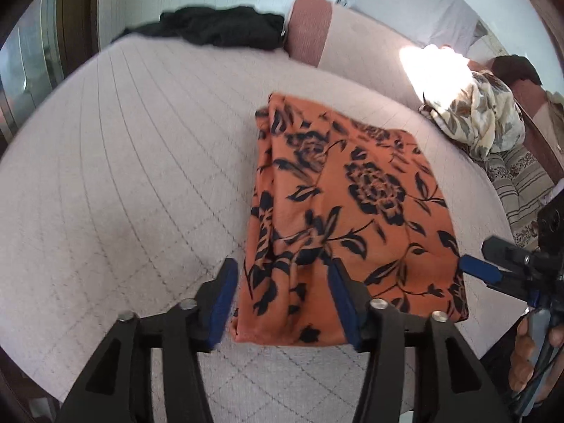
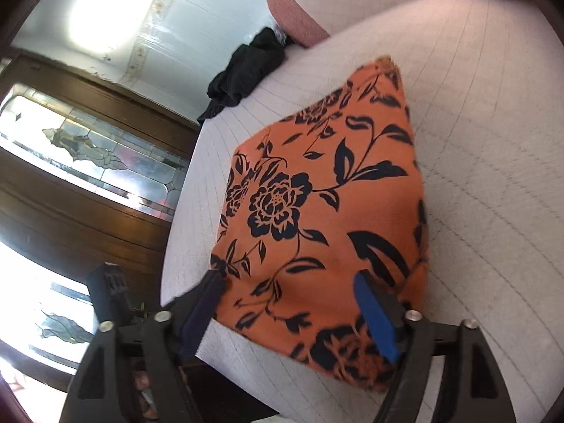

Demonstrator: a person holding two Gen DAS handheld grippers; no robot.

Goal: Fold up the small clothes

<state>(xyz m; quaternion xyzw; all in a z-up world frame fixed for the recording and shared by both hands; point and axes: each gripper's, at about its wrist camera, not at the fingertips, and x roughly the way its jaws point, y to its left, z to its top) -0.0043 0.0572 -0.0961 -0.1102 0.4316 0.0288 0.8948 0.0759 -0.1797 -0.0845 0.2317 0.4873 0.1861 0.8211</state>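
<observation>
An orange garment (image 1: pixel 352 204) printed with dark navy roses, leaves and trailing stems is seen lying folded on a pale quilted bed cover (image 1: pixel 123 176) stitched in a faint grid. In the left wrist view it fills the centre and lower right of the frame as a rough rectangle, with a bunched, doubled layer running down its left edge and a flatter panel to the right; its near edge lies low in the frame, between the fingers. The left gripper (image 1: pixel 282 299) is seen at the bottom centre with its blue-padded jaws spread apart, the garment's near left corner lying between them without being pressed. In the right wrist view the same garment (image 2: pixel 328 218) occupies the centre, narrowing toward the upper right, its surface mostly smooth with a large rose at the centre left. The right gripper (image 2: pixel 292 313) is at the bottom of that frame, jaws spread wide over the near edge of the cloth, with no pad pressing it. The right gripper (image 1: pixel 493 271) is also seen at the right edge of the left wrist view, with a hand (image 1: pixel 528 356) below it. A crumpled black garment (image 1: pixel 218 28) lies at the upper left centre of the left wrist view beside a pink pillow (image 1: pixel 310 24), and a cream floral cloth (image 1: pixel 486 120) is heaped at the upper right.
</observation>
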